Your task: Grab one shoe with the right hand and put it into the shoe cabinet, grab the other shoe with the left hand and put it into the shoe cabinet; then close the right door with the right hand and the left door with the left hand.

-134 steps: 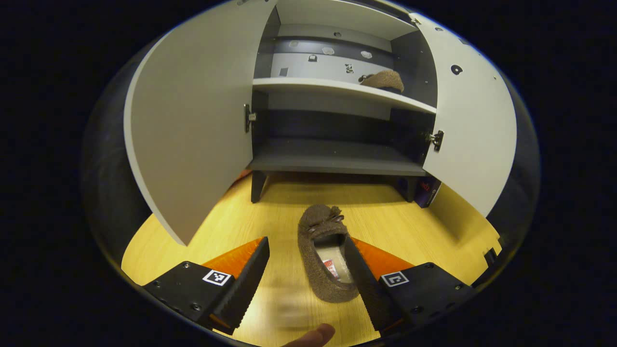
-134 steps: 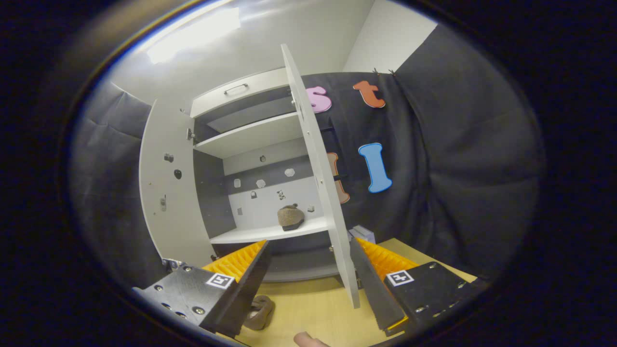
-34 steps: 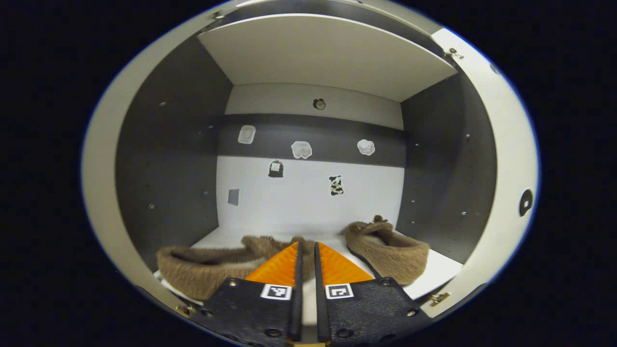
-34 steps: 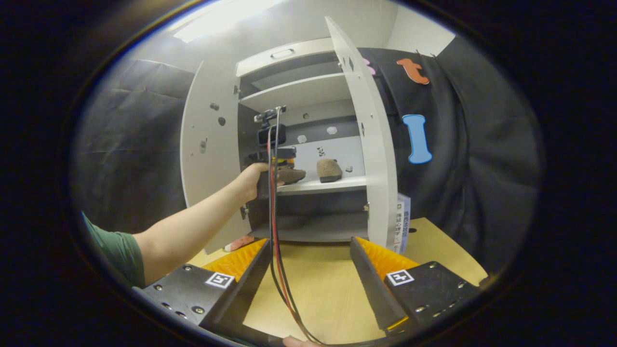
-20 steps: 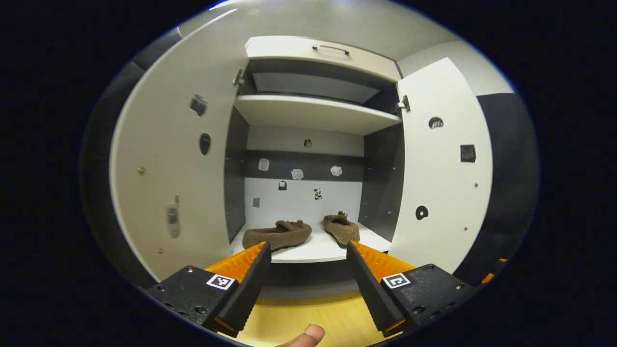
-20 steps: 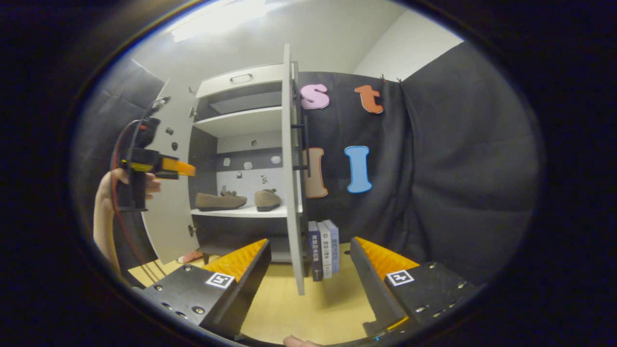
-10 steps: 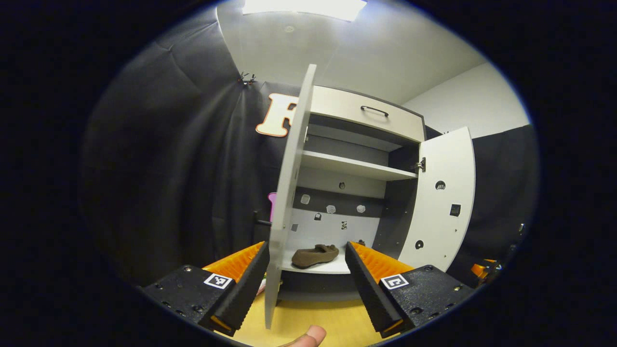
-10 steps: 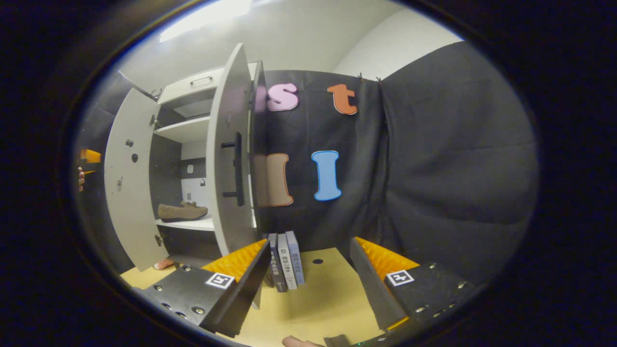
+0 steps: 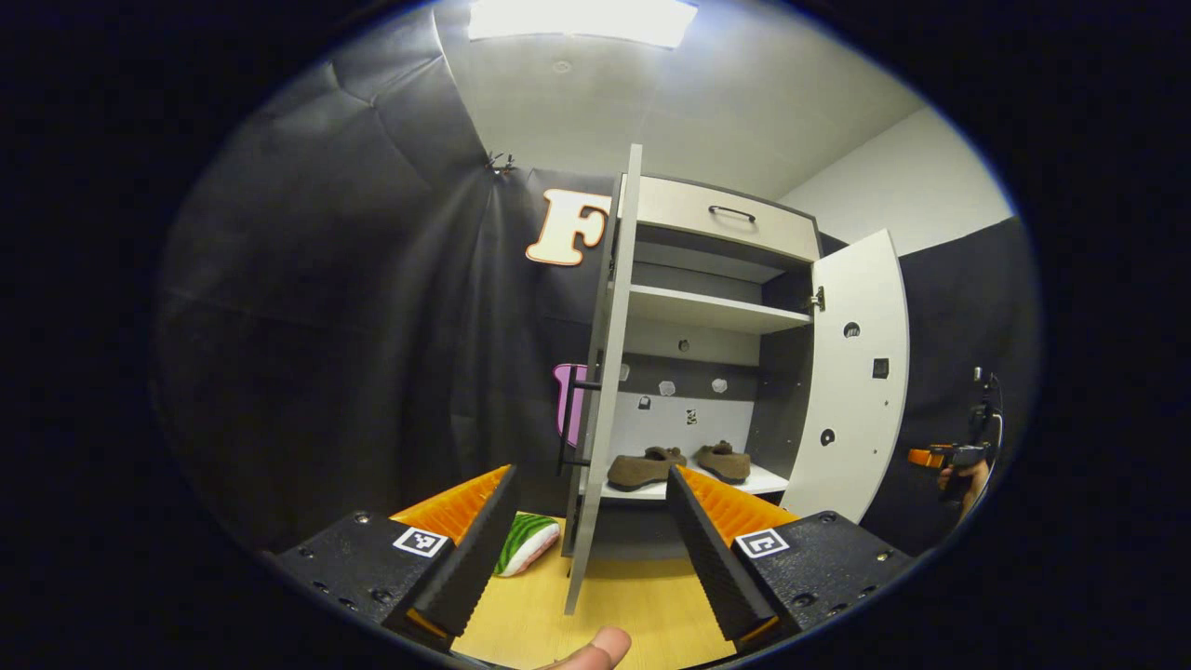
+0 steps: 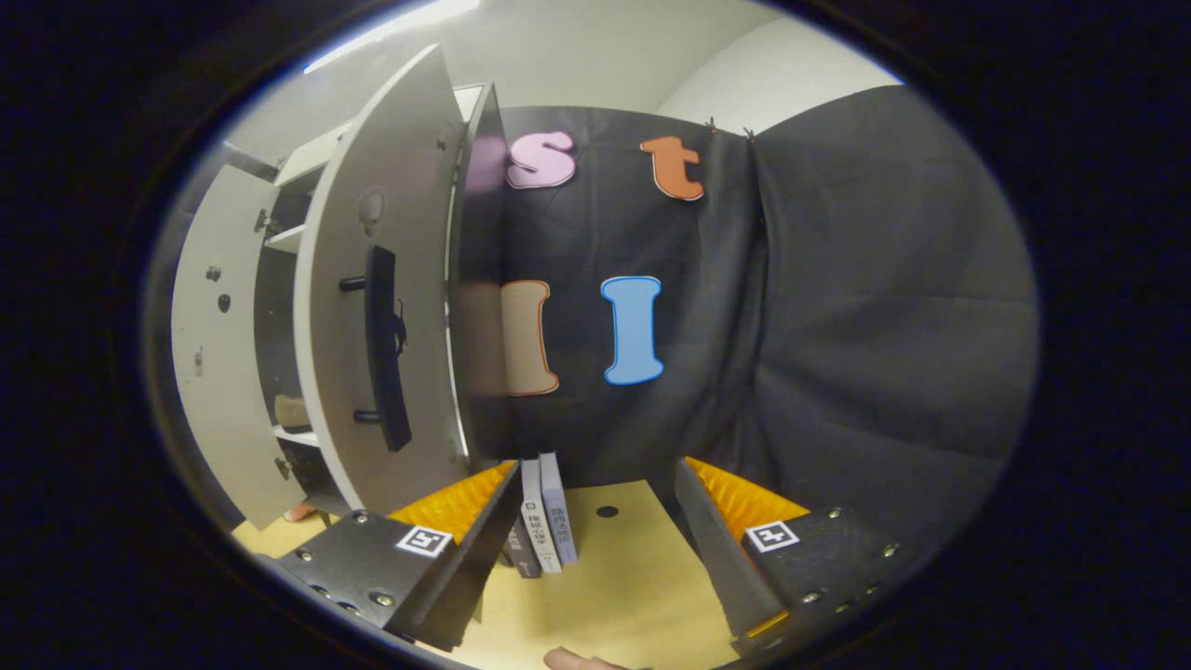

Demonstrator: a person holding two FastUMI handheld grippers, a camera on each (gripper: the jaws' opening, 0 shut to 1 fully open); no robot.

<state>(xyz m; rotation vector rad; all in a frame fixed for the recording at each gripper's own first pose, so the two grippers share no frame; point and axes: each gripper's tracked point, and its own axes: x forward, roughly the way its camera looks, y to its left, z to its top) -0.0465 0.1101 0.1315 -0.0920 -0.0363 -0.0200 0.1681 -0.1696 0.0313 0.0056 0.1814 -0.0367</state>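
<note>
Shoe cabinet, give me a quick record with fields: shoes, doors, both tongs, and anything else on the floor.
shoes: two brown shoes side by side on the cabinet shelf
left door: open, seen edge-on
right door: open, handle facing the right tongs
left tongs: open, empty
right tongs: open, empty
floor: striped cushion, books beside the cabinet

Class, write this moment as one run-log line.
shoes: both on cabinet shelf | left door: open | right door: open | left gripper: open | right gripper: open
</note>
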